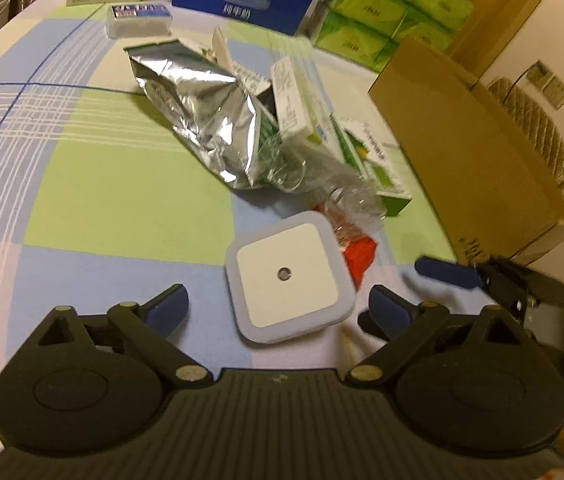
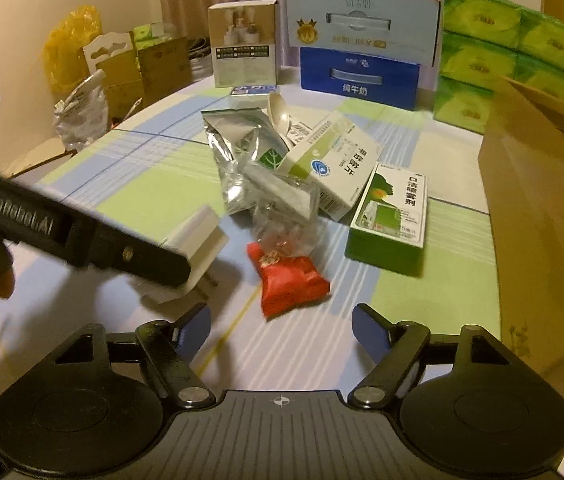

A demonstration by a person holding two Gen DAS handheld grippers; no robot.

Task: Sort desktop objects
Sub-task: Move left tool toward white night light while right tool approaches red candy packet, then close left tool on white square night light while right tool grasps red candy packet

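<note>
A white square night light rests face up on the checked tablecloth, propped on its plug prongs. My left gripper is open, with a finger on each side of the light and a gap to both. In the right wrist view the light shows tilted past that gripper's black body. My right gripper is open and holds nothing. It sits just short of a red snack packet. Behind lie a clear plastic bag, a silver foil bag, a white medicine box and a green spray box.
An open cardboard box stands at the table's right edge. At the back are a blue milk carton, stacked green tissue packs, a product box and a small blue-white pack. A white spoon lies on the pile.
</note>
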